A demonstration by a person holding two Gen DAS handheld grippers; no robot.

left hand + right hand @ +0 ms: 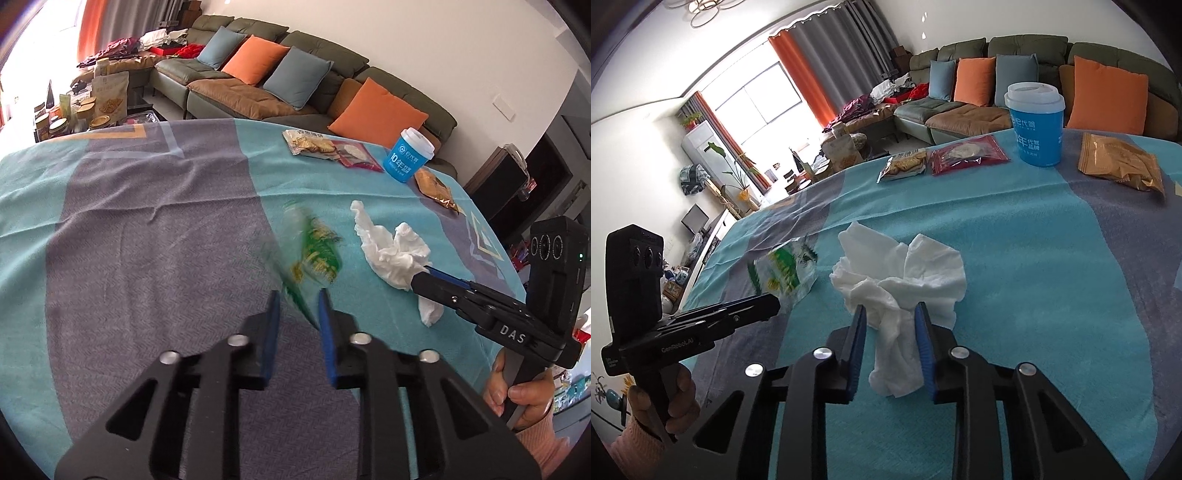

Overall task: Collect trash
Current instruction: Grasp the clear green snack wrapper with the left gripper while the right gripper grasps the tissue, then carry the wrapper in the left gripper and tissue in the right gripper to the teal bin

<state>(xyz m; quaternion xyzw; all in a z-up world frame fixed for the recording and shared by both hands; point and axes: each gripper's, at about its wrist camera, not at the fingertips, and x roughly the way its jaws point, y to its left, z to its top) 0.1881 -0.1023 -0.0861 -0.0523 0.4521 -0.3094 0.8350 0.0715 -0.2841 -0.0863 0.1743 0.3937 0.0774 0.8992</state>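
Observation:
A crumpled white tissue [905, 288] hangs between the blue pads of my right gripper [891, 314], which is shut on it above the table; it also shows in the left wrist view [391, 251]. A clear plastic wrapper with green and yellow print [314, 251] is blurred just ahead of my left gripper [297, 297], whose jaws stand apart with nothing clamped between the pads. In the right wrist view the wrapper [786, 269] sits at the tip of the left gripper [772, 306].
On the teal and grey tablecloth [147, 221] at the far side lie a biscuit packet [310, 144], a red snack packet [354, 155], a blue cup with white lid [406, 155] and an orange-brown wrapper [436, 188]. A sofa with cushions [277, 74] stands behind.

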